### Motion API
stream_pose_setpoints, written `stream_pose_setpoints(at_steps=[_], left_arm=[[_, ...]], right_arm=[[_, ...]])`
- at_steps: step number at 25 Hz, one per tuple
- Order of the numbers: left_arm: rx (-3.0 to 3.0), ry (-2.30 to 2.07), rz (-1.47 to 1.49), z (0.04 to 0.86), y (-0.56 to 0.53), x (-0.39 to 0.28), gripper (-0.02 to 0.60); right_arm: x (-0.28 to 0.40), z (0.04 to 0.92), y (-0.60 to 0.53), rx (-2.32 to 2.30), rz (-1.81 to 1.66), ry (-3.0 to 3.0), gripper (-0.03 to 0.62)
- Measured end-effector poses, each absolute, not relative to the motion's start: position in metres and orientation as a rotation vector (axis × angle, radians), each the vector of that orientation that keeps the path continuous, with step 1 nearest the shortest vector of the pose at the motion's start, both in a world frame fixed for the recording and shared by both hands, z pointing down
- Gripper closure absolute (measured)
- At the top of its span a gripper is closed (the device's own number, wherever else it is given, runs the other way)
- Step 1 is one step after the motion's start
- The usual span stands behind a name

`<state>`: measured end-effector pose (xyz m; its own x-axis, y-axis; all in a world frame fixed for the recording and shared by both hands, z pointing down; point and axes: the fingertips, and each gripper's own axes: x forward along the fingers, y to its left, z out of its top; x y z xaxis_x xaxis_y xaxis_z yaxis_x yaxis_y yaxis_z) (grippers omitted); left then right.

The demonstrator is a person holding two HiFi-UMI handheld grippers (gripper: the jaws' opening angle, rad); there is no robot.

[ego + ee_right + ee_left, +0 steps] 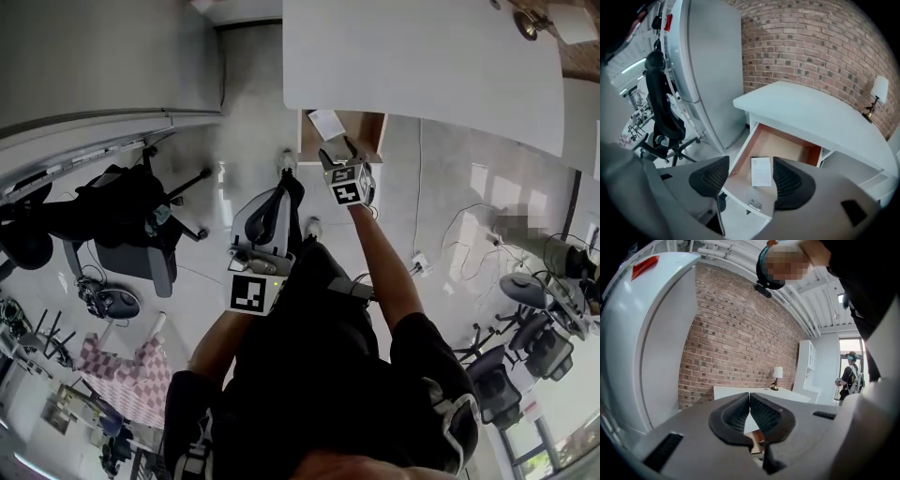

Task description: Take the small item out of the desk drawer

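Observation:
The white desk has its wooden drawer pulled out beneath the top. A small white paper-like item lies flat on the drawer's floor; the same item shows in the head view. My right gripper hangs above the drawer, pointing down at it, jaws open, nothing between the pads. In the head view the right gripper is just in front of the open drawer. My left gripper is shut and empty, held level and back from the desk, by the person's knee.
A black office chair stands on the floor to the left, and more chairs at the right. A tall white cabinet stands left of the desk. A lamp sits on the desk. Another person stands far off.

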<state>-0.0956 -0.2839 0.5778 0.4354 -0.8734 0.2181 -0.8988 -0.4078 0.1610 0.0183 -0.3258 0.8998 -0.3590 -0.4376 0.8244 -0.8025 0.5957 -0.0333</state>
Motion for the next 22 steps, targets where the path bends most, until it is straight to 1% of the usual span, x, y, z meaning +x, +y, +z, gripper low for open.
stream_pose_setpoints(at_steps=[2,5,11,15,22], left_arm=[[2.413,-1.542,0.129,0.591,-0.291,-0.097,0.572],[2.388,-1.536,0.127,0.61,-0.301,-0.097,0.572],[2.353,-1.508,0.127,0.655,-0.318,-0.099,0.572],[2.315,-1.497,0.14,0.682,-0.321,-0.103,0.572],[2.272,-1.51,0.121,0.698,-0.328,-0.118,0.571]], right_arm=[[0.019,0.936,-0.335,0.971,0.561,-1.961,0.303],[0.02,0.986,-0.345,0.937,0.581,-1.9,0.284],[0.025,1.061,-0.364,0.86,0.542,-1.81,0.263],[0.027,1.098,-0.377,0.822,0.527,-1.755,0.241],[0.024,1.14,-0.385,0.767,0.54,-1.662,0.217]])
